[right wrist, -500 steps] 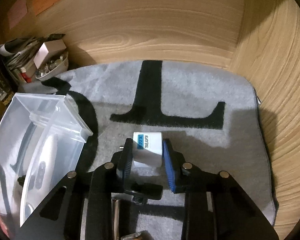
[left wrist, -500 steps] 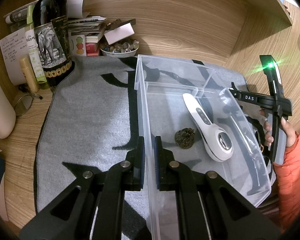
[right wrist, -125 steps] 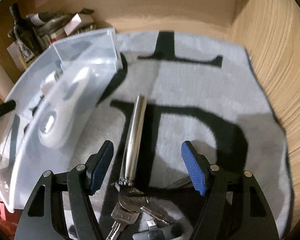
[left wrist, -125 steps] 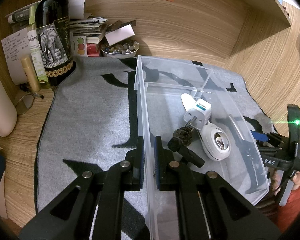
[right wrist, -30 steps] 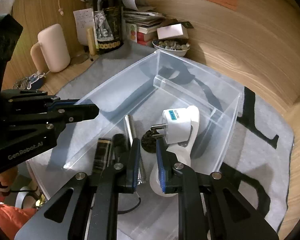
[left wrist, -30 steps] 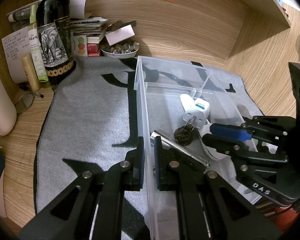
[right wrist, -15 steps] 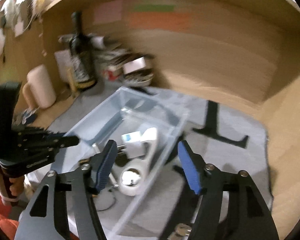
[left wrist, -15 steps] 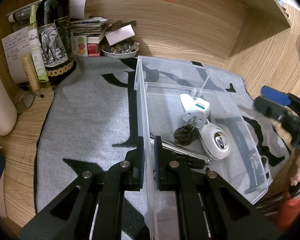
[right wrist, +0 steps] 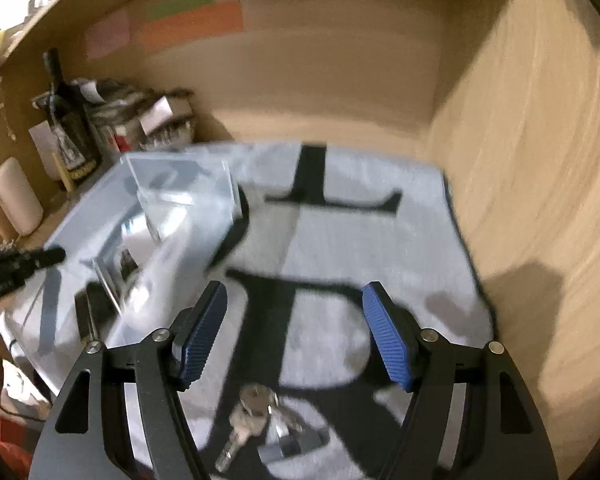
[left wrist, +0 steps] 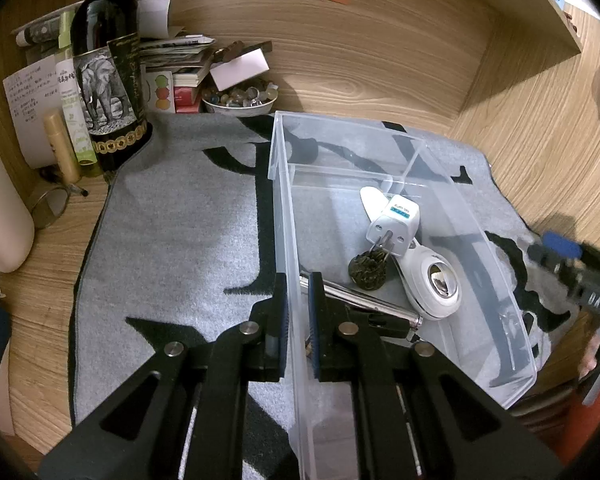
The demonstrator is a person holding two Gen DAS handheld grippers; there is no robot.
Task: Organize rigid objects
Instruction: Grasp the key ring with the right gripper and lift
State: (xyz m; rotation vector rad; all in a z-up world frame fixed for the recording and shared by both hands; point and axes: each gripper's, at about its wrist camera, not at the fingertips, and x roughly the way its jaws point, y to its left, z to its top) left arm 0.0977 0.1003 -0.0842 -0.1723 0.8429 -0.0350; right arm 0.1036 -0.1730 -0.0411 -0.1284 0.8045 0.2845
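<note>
My left gripper is shut on the near left wall of the clear plastic bin. Inside the bin lie a white plug adapter, a white handheld device, a dark round knot and a silver metal tube. My right gripper hovers over the grey mat to the right of the bin, its jaws opening with nothing between them. A bunch of keys lies on the mat just below its fingers. The right wrist view is blurred.
A grey mat with black letters covers the wooden desk. A dark wine bottle, stacked books, a bowl of stones and a cream mug crowd the back left. Wooden walls close the back and right.
My right gripper left the bin, swung right over the mat and opened wide. The silver tube now lies in the bin. The left gripper kept its hold.
</note>
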